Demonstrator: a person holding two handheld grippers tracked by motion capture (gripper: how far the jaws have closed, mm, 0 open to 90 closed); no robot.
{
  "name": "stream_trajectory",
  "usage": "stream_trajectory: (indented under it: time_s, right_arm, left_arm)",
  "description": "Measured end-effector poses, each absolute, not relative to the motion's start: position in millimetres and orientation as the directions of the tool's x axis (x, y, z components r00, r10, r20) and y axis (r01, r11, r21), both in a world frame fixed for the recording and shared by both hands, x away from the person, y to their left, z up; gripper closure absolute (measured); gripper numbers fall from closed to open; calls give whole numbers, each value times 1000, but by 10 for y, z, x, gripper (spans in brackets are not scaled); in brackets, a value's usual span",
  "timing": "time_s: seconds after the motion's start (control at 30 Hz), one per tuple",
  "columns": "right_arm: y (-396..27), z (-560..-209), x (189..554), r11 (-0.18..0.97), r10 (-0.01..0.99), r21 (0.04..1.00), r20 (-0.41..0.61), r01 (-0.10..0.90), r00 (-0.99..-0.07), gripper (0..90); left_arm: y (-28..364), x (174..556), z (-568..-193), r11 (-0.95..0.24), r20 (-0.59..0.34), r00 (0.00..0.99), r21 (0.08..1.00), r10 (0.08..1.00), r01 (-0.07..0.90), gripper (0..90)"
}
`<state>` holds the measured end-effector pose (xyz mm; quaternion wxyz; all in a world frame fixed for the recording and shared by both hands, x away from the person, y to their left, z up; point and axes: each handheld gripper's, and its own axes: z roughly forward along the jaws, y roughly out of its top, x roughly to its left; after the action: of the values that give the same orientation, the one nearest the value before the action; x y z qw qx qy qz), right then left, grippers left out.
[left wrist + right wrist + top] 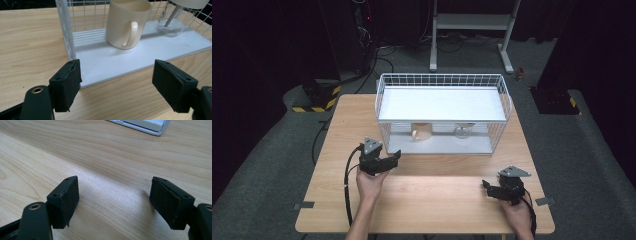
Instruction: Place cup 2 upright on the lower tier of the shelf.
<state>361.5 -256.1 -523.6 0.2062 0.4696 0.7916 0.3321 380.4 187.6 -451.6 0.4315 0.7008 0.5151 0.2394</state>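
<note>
Mug [127,23] stands handle-out on the rack's lower shelf [140,53], so my left tongs [117,86] approach it gaping, right tongs [113,203] parked empty.

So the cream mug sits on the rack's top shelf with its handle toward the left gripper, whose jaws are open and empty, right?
Not quite: the cream mug stands on the bottom shelf of the rack, under the top one, as the left gripper view shows. Its handle does face the left gripper, whose jaws are open and empty.
</note>
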Motion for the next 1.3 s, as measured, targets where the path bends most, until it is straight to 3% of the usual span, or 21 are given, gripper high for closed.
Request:
stream_trajectory:
  time_s: [1.3]
  right_arm:
    - [-2561, -5236, 3614, 339, 880, 719, -15, 606, -474, 236]
  left_arm:
    - [2135, 3470, -4626, -70, -121, 319, 847, 940, 527, 229]
